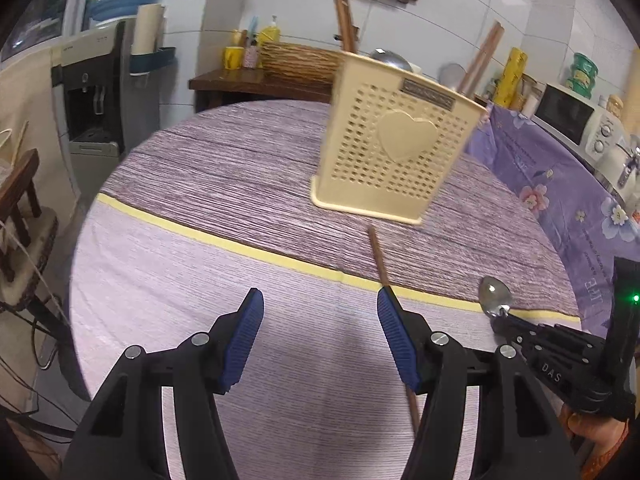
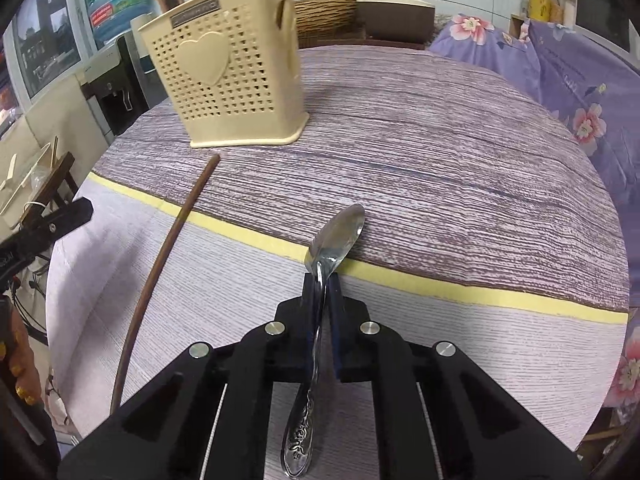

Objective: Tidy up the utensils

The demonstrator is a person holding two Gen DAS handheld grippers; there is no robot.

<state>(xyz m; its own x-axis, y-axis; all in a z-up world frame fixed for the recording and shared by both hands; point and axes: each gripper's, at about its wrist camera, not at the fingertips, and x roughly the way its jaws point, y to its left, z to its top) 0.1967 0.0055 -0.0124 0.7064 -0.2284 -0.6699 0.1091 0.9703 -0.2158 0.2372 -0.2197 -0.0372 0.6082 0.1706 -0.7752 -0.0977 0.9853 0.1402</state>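
a spoon (image 2: 334, 240) is clamped at its neck between the closed jaws of the right gripper (image 2: 320, 280), bowl forward and patterned handle trailing back under the tool. the left gripper (image 1: 320, 308) is held with its jaws wide apart and nothing between them, low over the near part of the table (image 1: 200, 184). a brown chopstick (image 2: 168, 256) lies loose on the cloth, running from the near edge toward the cream holder (image 2: 236, 76), its far tip just short of the holder's base. the holder stands toward the far side of the table, with sticks already upright in it.

the step in hand is judged to be carrying the spoon to the holder. it is best done by lifting the spoon clear above the rim, tipping it toward upright, and letting go only once it is well inside, so the light holder is not knocked.

the trailing spoon handle and the grip on the neck are shown only in the right wrist view. the empty gap of the left gripper, and the chopstick passing beside its right finger (image 1: 394, 340), are shown only in the left wrist view; whether they touch cannot be told.
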